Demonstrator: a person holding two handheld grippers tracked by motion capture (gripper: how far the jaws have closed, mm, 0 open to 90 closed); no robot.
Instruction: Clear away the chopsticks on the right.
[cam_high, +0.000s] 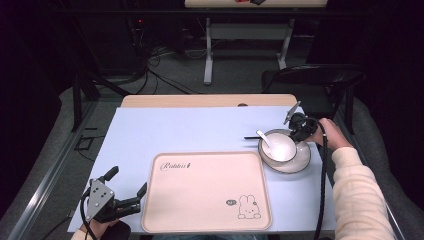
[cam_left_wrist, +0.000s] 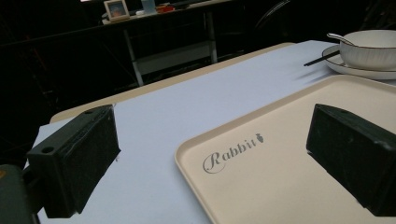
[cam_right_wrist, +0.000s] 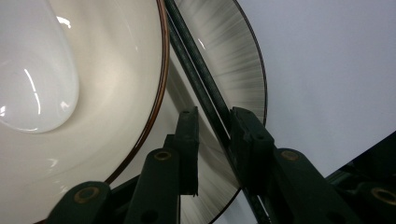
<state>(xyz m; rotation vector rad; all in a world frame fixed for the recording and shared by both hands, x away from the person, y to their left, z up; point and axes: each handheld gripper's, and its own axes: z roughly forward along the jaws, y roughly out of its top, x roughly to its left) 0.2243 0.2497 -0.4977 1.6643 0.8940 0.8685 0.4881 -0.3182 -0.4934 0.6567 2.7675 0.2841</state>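
Left gripper (cam_high: 129, 186) sits at the near left corner of the surface (cam_high: 200, 130), just beside the tray's left rim. Jaws stand wide apart with nothing between them; in the left gripper view one jaw hangs over the pale sheet, the other over the tray.

Tray (cam_high: 165, 220): cream, rectangular, rounded corners, raised lip, smooth matte. Printed script top left, small rabbit drawing bottom right. Nothing lies in it. Open sheet all around its left and far sides.

Far right: white bowl (cam_high: 286, 150) with a thin dark rim, glossy, standing on a plate (cam_high: 300, 164) with fine radial streaks. White ceramic spoon (cam_high: 264, 140) lies in the bowl, handle leaning out over the left rim.

Black chopsticks (cam_right_wrist: 196, 70) lie across the plate, behind the bowl, tips poking out left over the sheet.

Right gripper (cam_right_wrist: 215, 135) hovers at the plate's far right edge, close to the surface's right border. Jaws are narrowly parted, straddling the chopsticks; the right pad touches them, while the left one shows a slim gap.
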